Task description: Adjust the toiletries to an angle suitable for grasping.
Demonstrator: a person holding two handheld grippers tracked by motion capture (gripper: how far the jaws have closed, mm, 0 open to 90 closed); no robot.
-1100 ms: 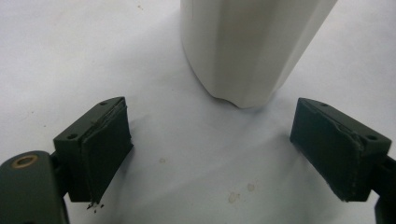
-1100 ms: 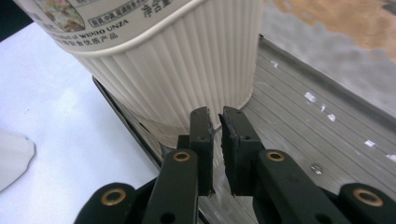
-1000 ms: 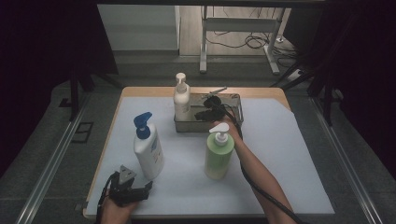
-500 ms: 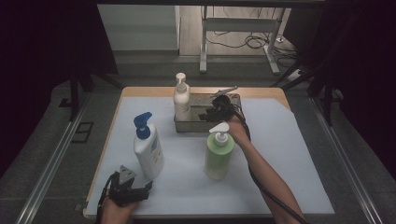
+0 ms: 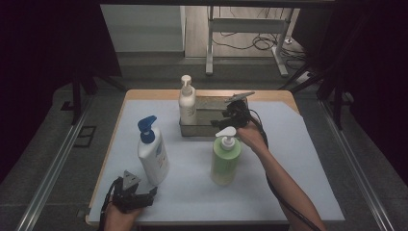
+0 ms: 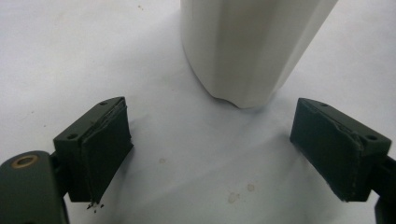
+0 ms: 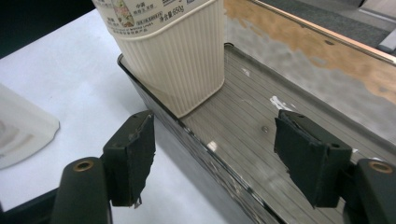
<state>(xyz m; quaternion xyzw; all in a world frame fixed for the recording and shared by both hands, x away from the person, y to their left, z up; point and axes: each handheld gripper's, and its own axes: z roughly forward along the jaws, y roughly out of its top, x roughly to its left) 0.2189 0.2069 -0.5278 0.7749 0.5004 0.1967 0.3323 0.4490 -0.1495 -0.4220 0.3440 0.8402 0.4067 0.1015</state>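
Note:
A metal tray [image 5: 208, 129] sits at the back middle of the white-covered table. A cream pump bottle [image 5: 187, 103] stands upright in its left end; the right gripper view shows its ribbed body [image 7: 173, 51]. My right gripper [image 5: 234, 111] hovers over the tray's right part. Its jaws [image 7: 215, 149] have just been opening and now stand open, straddling the tray's near wall [image 7: 196, 140] without pressing on it. My left gripper [image 5: 133, 191] rests open near the front left edge. The white bottle with a blue pump [image 5: 153, 154] stands just ahead of it [image 6: 247, 46].
A green bottle with a white pump [image 5: 225, 159] stands mid-table, close to the left of the person's right forearm [image 5: 274, 178]. The white sheet [image 5: 298, 159] covers most of the wooden tabletop. Metal rails run along both sides of the table.
The right gripper has drawn away from the cream bottle, moving right and a little up over the tray. The left gripper has stayed still.

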